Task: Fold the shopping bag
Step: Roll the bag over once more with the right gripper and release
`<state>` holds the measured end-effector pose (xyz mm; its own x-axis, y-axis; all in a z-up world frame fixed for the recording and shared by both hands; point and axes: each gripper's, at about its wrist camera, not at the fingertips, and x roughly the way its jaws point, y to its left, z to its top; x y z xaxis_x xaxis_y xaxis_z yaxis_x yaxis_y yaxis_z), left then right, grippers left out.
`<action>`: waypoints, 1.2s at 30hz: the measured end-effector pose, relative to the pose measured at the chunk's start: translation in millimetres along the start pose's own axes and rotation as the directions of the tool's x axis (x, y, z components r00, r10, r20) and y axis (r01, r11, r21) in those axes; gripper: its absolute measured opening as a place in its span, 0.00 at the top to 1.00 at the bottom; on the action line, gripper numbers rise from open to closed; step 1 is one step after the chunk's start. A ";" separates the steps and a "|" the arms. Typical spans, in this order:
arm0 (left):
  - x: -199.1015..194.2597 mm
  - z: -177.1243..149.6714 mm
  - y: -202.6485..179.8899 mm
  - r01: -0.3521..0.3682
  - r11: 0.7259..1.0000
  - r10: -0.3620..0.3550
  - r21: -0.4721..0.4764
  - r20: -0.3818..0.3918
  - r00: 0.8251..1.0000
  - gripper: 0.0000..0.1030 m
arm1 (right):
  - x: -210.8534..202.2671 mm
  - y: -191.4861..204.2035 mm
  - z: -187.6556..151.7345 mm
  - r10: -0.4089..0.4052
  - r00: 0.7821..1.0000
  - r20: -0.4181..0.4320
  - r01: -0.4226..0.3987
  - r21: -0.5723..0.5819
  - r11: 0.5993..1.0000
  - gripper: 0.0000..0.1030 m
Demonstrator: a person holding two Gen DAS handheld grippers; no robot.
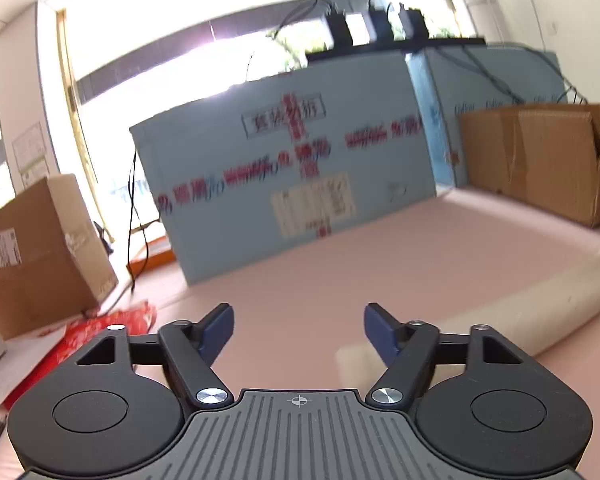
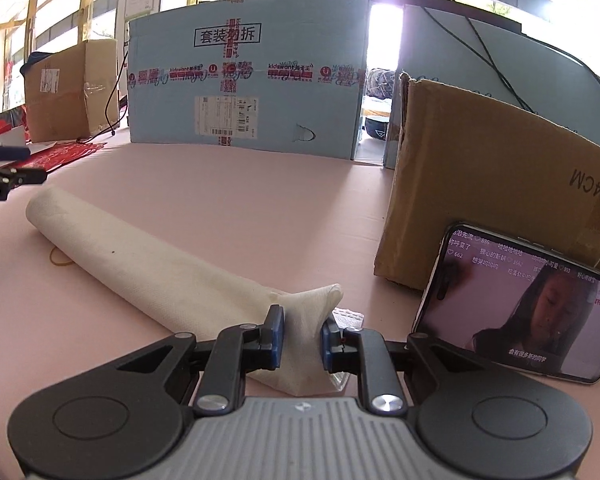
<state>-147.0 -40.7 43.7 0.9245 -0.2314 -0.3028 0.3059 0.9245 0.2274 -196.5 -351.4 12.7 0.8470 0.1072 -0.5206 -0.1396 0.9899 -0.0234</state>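
Observation:
The cream shopping bag [image 2: 140, 256] lies rolled into a long tube on the pink table [image 2: 280, 200], running from the far left toward me. My right gripper [image 2: 302, 338] is shut on the near end of the bag, its blue pads [image 2: 277, 336] pinching the bunched cloth. In the left wrist view the same roll [image 1: 520, 312] lies to the right, its end just behind the right finger. My left gripper [image 1: 299, 332] stands open above the table with nothing between its fingers. That gripper also shows at the left edge of the right wrist view [image 2: 4, 176].
A large blue carton [image 2: 244, 80] stands across the back of the table. A brown cardboard box [image 2: 500, 184] stands at the right with a phone [image 2: 516, 304] leaning on it. Another brown box [image 1: 40, 256] and red paper [image 1: 100, 332] lie at the left. A rubber band [image 2: 60, 258] lies beside the roll.

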 end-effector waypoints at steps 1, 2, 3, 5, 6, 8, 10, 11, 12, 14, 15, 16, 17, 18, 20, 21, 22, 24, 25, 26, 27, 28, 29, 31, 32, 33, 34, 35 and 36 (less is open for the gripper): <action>0.4 1.7 -8.9 0.069 0.997 -0.069 -0.022 0.013 0.998 0.25 | -0.1 0.1 -0.3 0.001 1.000 0.001 -0.001 -0.002 1.000 0.80; 3.3 2.6 -16.8 0.126 0.992 -0.126 -0.028 0.009 0.992 0.25 | -0.2 -0.4 -0.3 0.002 1.000 0.002 -0.002 -0.002 1.000 0.80; 8.9 2.7 -30.1 0.195 0.981 -0.195 -0.016 -0.013 0.981 0.25 | 0.0 -0.4 -0.4 0.005 1.000 0.003 -0.005 -0.002 1.000 0.80; 19.5 1.1 -55.2 0.279 0.960 -0.277 0.027 -0.061 0.959 0.36 | -0.8 -2.3 -1.6 0.010 1.000 0.004 -0.010 0.001 1.000 0.80; 23.9 0.7 -62.1 0.303 0.952 -0.299 0.033 -0.087 0.950 0.50 | -1.1 -2.8 -2.3 0.012 1.000 0.007 -0.012 0.002 1.000 0.80; 30.6 0.2 -68.9 0.331 0.943 -0.324 0.034 -0.136 0.936 0.55 | -1.1 -3.0 -3.5 0.014 1.000 0.013 -0.014 0.006 1.000 0.80; 38.8 -2.3 -74.8 0.352 0.935 -0.337 0.044 -0.200 0.920 0.56 | -1.1 -4.0 -4.7 0.017 1.000 0.019 -0.017 0.013 1.000 0.79; 42.1 -4.5 -78.4 0.358 0.932 -0.337 0.060 -0.228 0.914 0.55 | -1.1 -4.7 -5.3 0.019 1.000 0.021 -0.019 0.018 1.000 0.78; 43.5 -5.3 -80.5 0.360 0.931 -0.335 0.068 -0.239 0.911 0.55 | -1.3 -5.3 -5.8 0.018 1.000 0.022 -0.019 0.024 1.000 0.75; 44.2 -6.3 -82.4 0.349 0.934 -0.323 0.074 -0.241 0.915 0.49 | -3.0 -7.5 -6.6 0.008 1.000 0.020 -0.009 0.047 0.999 0.66; 44.6 -6.9 -82.6 0.337 0.939 -0.312 0.073 -0.239 0.920 0.45 | -5.6 -10.1 -7.4 0.003 1.000 0.017 -0.004 0.071 0.997 0.62; 44.8 -7.6 -81.8 0.330 0.941 -0.306 0.069 -0.238 0.922 0.43 | -10.8 -14.1 -8.5 0.004 1.000 0.017 -0.006 0.105 0.994 0.60; 44.8 -8.4 -80.7 0.326 0.943 -0.303 0.065 -0.238 0.923 0.40 | -16.0 -18.0 -9.6 0.005 1.000 0.017 -0.008 0.139 0.990 0.58; 45.2 -8.4 -79.7 0.322 0.945 -0.300 0.061 -0.239 0.924 0.37 | -21.3 -21.4 -10.3 0.003 1.000 0.022 -0.007 0.170 0.986 0.54; 46.0 -8.4 -77.9 0.316 0.947 -0.295 0.053 -0.239 0.925 0.34 | -35.6 -29.8 -13.7 -0.013 0.999 0.041 0.002 0.259 0.966 0.49; 46.3 -8.7 -77.2 0.312 0.949 -0.292 0.048 -0.240 0.926 0.31 | -40.7 -33.4 -15.9 -0.014 0.999 0.049 -0.001 0.300 0.954 0.47; 47.0 -8.8 -76.0 0.309 0.950 -0.291 0.040 -0.241 0.926 0.30 | -46.4 -37.7 -19.3 -0.006 0.998 0.056 -0.014 0.353 0.936 0.47; 48.0 -9.6 -73.1 0.308 0.951 -0.294 0.022 -0.244 0.924 0.26 | -53.6 -43.9 -26.1 0.011 0.998 0.064 -0.038 0.441 0.897 0.46; 49.0 -9.1 -72.5 0.309 0.951 -0.296 0.016 -0.245 0.923 0.26 | -56.5 -45.9 -29.7 0.023 0.998 0.063 -0.051 0.487 0.872 0.46; 49.6 -8.9 -72.0 0.308 0.951 -0.295 0.012 -0.245 0.923 0.24 | -57.9 -46.6 -32.5 0.041 0.997 0.060 -0.067 0.522 0.851 0.45; 49.9 -9.0 -71.5 0.306 0.952 -0.294 0.009 -0.246 0.924 0.23 | -58.0 -46.9 -34.0 0.058 0.997 0.060 -0.081 0.539 0.838 0.45; 49.9 -9.0 -71.5 0.304 0.953 -0.293 0.008 -0.246 0.924 0.22 | -57.5 -46.2 -35.6 0.089 0.994 0.057 -0.105 0.563 0.820 0.45; 49.9 -9.1 -71.6 0.302 0.953 -0.291 0.009 -0.246 0.925 0.22 | -56.8 -45.5 -36.4 0.111 0.992 0.054 -0.122 0.571 0.812 0.45; 49.7 -9.2 -71.7 0.302 0.953 -0.290 0.008 -0.246 0.925 0.22 | -49.6 -37.2 -32.6 0.165 0.986 0.039 -0.157 0.567 0.808 0.44; 49.7 -9.3 -71.6 0.301 0.953 -0.290 0.008 -0.245 0.925 0.21 | -45.4 -32.6 -29.7 0.185 0.982 0.028 -0.169 0.560 0.811 0.44; 49.5 -9.5 -71.3 0.302 0.953 -0.291 0.006 -0.245 0.925 0.21 | -39.2 -26.9 -25.6 0.200 0.980 0.007 -0.170 0.553 0.816 0.43; 49.5 -9.7 -71.0 0.302 0.953 -0.292 0.004 -0.246 0.924 0.21 | -33.7 -22.4 -21.8 0.206 0.978 -0.016 -0.163 0.550 0.819 0.42; 49.7 -9.7 -70.8 0.302 0.953 -0.292 0.002 -0.246 0.924 0.21 | -27.2 -16.5 -15.6 0.201 0.979 -0.032 -0.152 0.540 0.828 0.40; 50.4 -9.6 -70.2 0.303 0.953 -0.294 -0.001 -0.247 0.923 0.21 | -25.0 -13.5 -12.2 0.202 0.978 -0.041 -0.149 0.539 0.829 0.38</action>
<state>-124.0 -114.4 3.5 0.7077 -0.4110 -0.5747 0.5715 0.8113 0.1235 -222.1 -368.6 15.6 0.7794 0.3015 -0.5492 0.0342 0.8548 0.5178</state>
